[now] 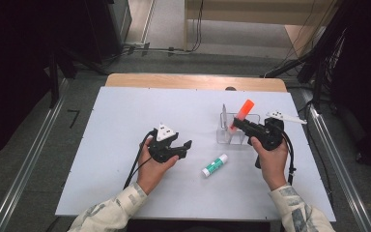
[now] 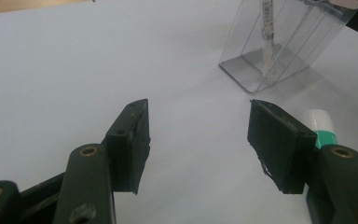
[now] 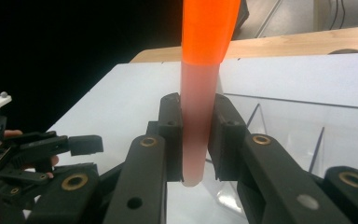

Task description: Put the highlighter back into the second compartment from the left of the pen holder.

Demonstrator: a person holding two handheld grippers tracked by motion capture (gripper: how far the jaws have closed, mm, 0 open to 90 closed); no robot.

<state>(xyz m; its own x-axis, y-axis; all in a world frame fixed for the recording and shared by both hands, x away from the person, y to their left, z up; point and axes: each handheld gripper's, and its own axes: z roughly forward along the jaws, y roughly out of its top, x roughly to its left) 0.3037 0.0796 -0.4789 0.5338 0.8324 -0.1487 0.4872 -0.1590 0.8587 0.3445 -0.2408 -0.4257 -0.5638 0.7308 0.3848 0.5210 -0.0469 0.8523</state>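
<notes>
My right gripper [image 1: 235, 124] is shut on an orange highlighter [image 1: 242, 114] with a bright orange cap, held upright over a clear plastic holder [image 1: 251, 117]. In the right gripper view the jaws clamp the highlighter's [image 3: 198, 126] pale lower barrel, with the clear holder [image 3: 303, 135] just behind it. A white pen [image 1: 224, 118] stands inside the holder. My left gripper [image 1: 186, 149] rests open on the white table [image 1: 116, 145], nothing between its jaws. The left gripper view looks past its own open gripper [image 2: 198, 137] toward the holder [image 2: 279, 51] and the pen [image 2: 266, 28].
A white glue stick with a green label [image 1: 214, 165] lies on the table between the two hands; its end [image 2: 323, 128] shows beside my left gripper's right jaw. Dark equipment and cables stand beyond the table's far edge.
</notes>
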